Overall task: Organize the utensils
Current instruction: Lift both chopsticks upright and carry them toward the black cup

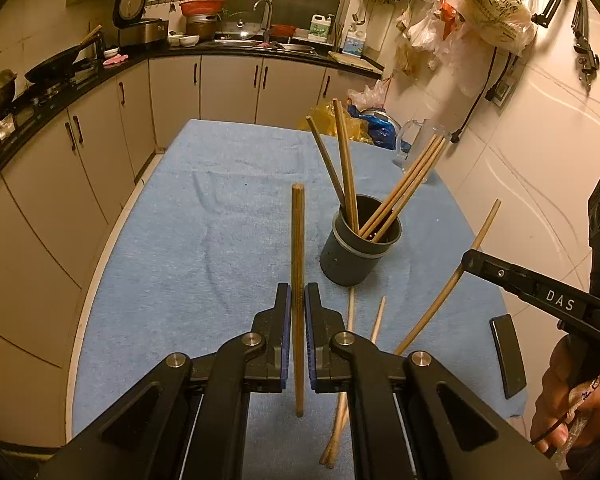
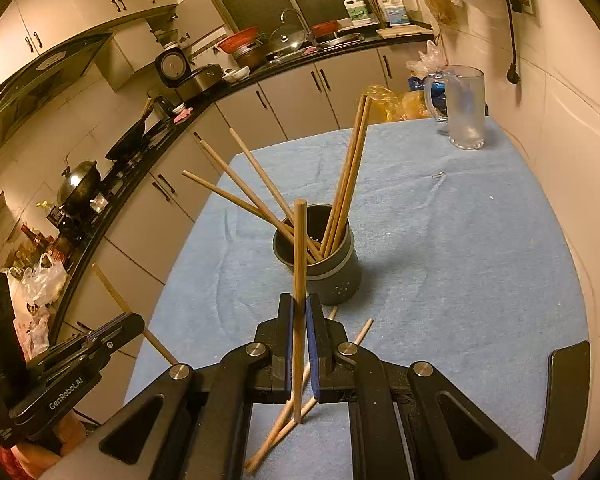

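Gripping chopsticks (image 1: 298, 264), both tools (image 1: 297, 300) tilted downward

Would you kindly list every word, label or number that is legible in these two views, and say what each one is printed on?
"DAS": white letters on the arm of the right gripper, seen in the left wrist view.
"GenRobot.AI": white letters on the arm of the left gripper, seen in the right wrist view.
Print on the hanging plastic bag: too blurred to read.
Labels on the white jugs by the sink: too small to read.
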`<act>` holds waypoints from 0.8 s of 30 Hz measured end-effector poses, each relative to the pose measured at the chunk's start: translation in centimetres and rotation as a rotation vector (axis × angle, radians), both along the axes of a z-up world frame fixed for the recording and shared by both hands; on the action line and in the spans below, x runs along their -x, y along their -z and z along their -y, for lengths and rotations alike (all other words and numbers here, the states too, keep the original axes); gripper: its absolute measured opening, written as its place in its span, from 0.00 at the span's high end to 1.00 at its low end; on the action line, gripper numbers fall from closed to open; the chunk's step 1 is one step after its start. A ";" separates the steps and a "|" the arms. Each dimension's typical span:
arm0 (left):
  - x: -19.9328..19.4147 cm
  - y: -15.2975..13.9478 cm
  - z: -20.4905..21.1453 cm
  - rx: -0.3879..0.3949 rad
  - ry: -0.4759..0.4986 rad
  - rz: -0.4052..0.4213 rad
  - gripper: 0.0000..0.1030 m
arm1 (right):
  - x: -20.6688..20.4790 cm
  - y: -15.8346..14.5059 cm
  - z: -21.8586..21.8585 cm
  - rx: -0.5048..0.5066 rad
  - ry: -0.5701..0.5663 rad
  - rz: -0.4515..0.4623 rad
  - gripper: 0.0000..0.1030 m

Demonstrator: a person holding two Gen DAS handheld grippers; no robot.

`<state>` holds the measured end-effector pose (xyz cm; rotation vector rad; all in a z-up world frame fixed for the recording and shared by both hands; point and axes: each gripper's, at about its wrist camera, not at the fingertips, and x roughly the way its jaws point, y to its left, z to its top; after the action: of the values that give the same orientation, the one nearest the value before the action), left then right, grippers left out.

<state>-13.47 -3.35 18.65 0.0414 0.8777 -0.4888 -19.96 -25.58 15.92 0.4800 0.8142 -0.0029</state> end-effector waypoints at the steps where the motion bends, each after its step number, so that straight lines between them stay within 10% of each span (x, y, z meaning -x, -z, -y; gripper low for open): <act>1: 0.0 0.0 0.0 0.000 0.000 0.001 0.94 | 0.0 0.0 0.0 -0.001 -0.002 -0.001 0.94; 24: 0.2 -1.8 -0.3 0.028 -0.009 0.042 0.94 | 0.5 -0.8 0.9 -0.010 0.025 0.013 0.94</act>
<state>-13.70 -3.08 20.46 0.0216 0.8289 -0.4899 -20.50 -26.49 16.73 0.4994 0.7961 -0.0183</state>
